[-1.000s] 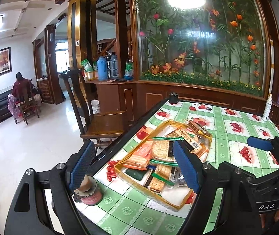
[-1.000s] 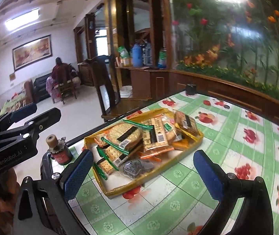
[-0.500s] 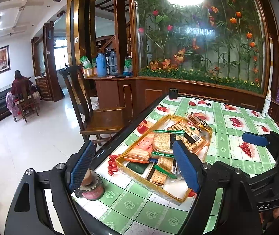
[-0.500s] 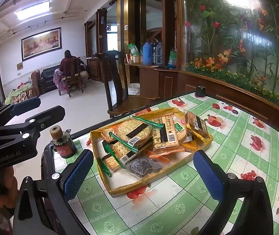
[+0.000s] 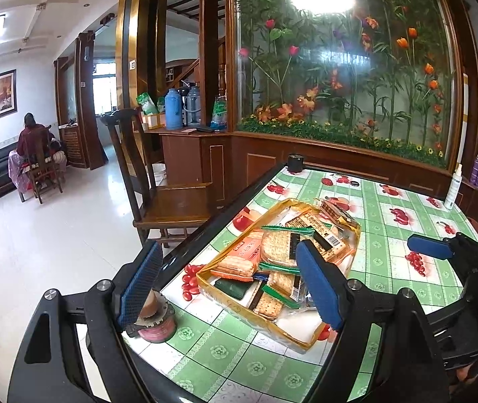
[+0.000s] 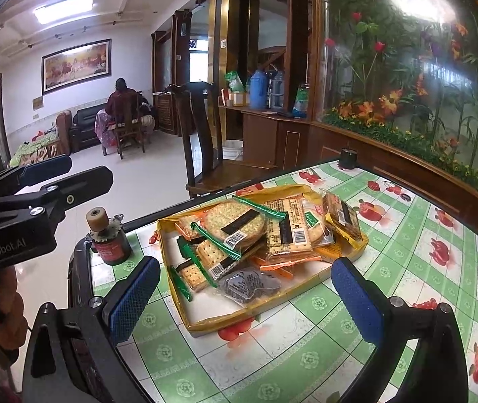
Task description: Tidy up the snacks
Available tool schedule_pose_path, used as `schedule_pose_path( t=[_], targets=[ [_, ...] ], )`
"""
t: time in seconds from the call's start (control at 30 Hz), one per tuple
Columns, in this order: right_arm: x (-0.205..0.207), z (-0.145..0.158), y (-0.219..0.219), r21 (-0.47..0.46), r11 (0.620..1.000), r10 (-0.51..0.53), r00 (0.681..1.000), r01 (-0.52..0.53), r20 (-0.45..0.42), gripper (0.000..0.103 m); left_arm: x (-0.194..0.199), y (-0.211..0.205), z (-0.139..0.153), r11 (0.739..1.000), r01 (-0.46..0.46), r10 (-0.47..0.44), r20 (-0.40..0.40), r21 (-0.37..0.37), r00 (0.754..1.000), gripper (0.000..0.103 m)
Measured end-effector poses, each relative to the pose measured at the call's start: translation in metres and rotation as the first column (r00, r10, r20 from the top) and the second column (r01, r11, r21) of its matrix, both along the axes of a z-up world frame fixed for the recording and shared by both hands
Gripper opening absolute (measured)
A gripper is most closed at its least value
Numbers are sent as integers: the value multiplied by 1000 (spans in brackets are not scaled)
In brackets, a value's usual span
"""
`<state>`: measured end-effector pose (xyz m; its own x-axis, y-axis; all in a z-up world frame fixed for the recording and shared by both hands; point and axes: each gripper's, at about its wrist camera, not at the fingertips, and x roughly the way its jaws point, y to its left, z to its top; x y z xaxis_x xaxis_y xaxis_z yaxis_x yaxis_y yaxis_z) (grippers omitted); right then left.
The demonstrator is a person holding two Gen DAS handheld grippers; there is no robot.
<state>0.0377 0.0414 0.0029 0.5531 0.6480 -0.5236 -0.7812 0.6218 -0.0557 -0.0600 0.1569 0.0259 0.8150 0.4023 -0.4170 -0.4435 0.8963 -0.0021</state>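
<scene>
A shallow yellow tray (image 6: 205, 324) (image 5: 292, 341) sits on the green fruit-patterned table. It holds several wrapped cracker packs (image 6: 235, 225) (image 5: 279, 243), an orange pack (image 5: 245, 248) and a clear pack of dark snacks (image 6: 249, 283). My left gripper (image 5: 229, 288) is open and empty, held above the tray's near left side. My right gripper (image 6: 244, 297) is open and empty, just in front of the tray. Each gripper shows in the other's view: the right one in the left wrist view (image 5: 440, 252), the left one in the right wrist view (image 6: 37, 184).
A small red jar with a cork top (image 6: 108, 241) (image 5: 155, 322) stands at the table's near left corner. A black cup (image 5: 295, 163) sits at the far corner and a white spray bottle (image 5: 453, 188) at the far right. A wooden chair (image 5: 168, 198) stands beside the table.
Both grippers have drawn back and up a little from the tray, which now looks smaller and farther. Both stay open.
</scene>
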Motion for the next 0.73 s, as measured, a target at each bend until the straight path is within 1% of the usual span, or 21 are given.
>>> schedule_pose_path(
  t=[0.13,0.37,0.6,0.73],
  targets=[
    [-1,0,1,-2,1000,3,1000,-3,8,103,1,-1,0,1000,18,-18,-6,-2,1000,82],
    [-1,1,1,-4,1000,1,1000,-1,10,103,1,2,1,1000,13,-13,-5,-14,1000,82],
    [0,2,-1,-3,1000,-2,1000,2,11,103,1,1,0,1000,-10,10,0,10,1000,82],
    [3,3,-2,-7,1000,-5,1000,5,12,103,3,3,0,1000,0,0,-4,-11,1000,82]
  ],
)
